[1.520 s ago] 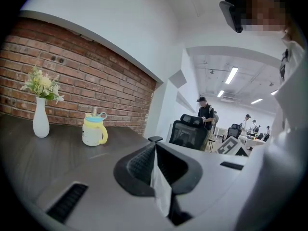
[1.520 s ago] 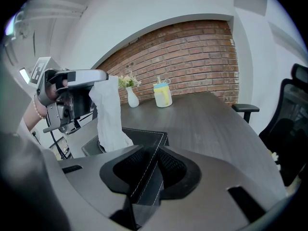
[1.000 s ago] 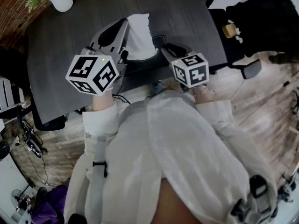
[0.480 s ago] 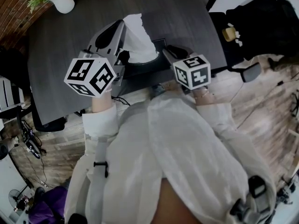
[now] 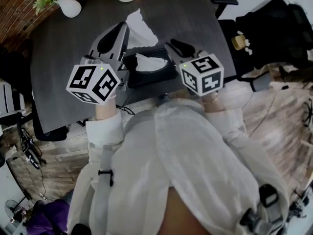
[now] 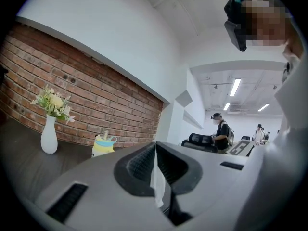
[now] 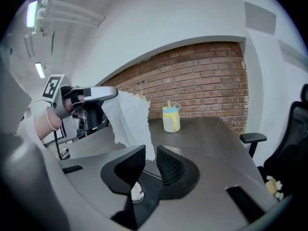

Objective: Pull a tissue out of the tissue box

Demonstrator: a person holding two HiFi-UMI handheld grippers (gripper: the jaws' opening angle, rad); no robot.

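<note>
A tissue hangs free of the tissue box, clenched in the left jaws.
At the far left a white vase (image 5: 69, 7) stands on the dark tabletop (image 5: 58, 58). The left gripper (image 6: 155, 153) has its jaws closed flat on the tissue (image 5: 140, 29), which hangs in the air above and behind the black tissue box (image 5: 161, 75). Another sheet pokes out of the box's slot. Just right of the box, the right gripper (image 7: 150, 159) has its jaws apart, grasping nothing.
</note>
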